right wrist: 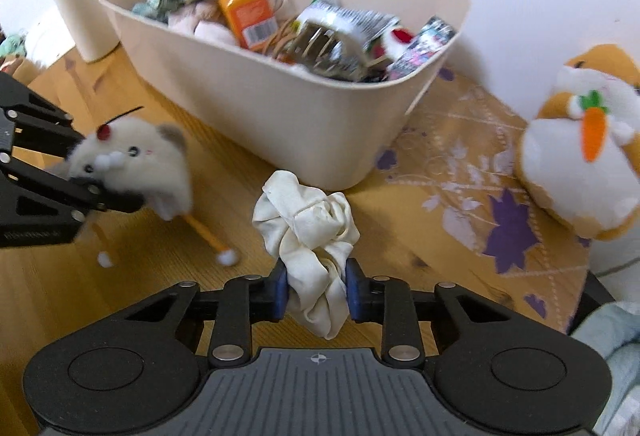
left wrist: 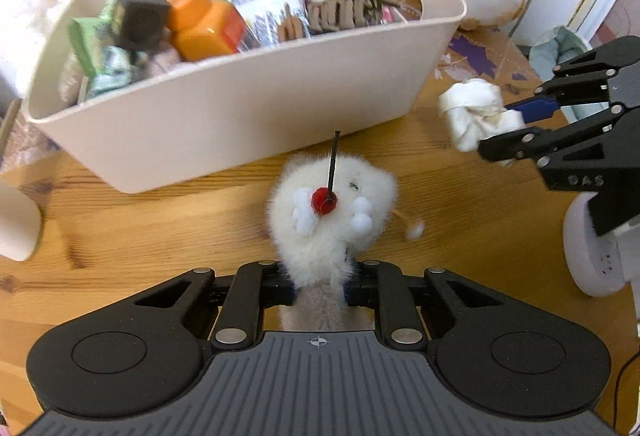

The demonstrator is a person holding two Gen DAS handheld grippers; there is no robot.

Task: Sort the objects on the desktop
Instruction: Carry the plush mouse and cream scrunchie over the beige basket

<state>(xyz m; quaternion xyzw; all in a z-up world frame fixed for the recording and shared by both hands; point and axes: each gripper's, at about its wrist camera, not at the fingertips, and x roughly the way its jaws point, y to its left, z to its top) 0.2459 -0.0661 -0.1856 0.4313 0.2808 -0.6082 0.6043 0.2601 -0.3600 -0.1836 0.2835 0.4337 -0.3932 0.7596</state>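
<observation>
Transfer step in hand. Left gripper [left wrist: 319, 290] fingers clamp the plush mouse [left wrist: 332, 207]; right gripper [right wrist: 316, 290] fingers clamp the white scrunchie [right wrist: 310, 228], both mid-frame above the worktop [left wrist: 120, 228]. Next, judged: carry over bin [left wrist: 248, 91] at upper frame, release.

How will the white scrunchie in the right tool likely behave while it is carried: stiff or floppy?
Probably floppy: the scrunchie bunches and sags around the right tool. Likely light, soft fabric. Its satin look suggests it might slip.
</observation>
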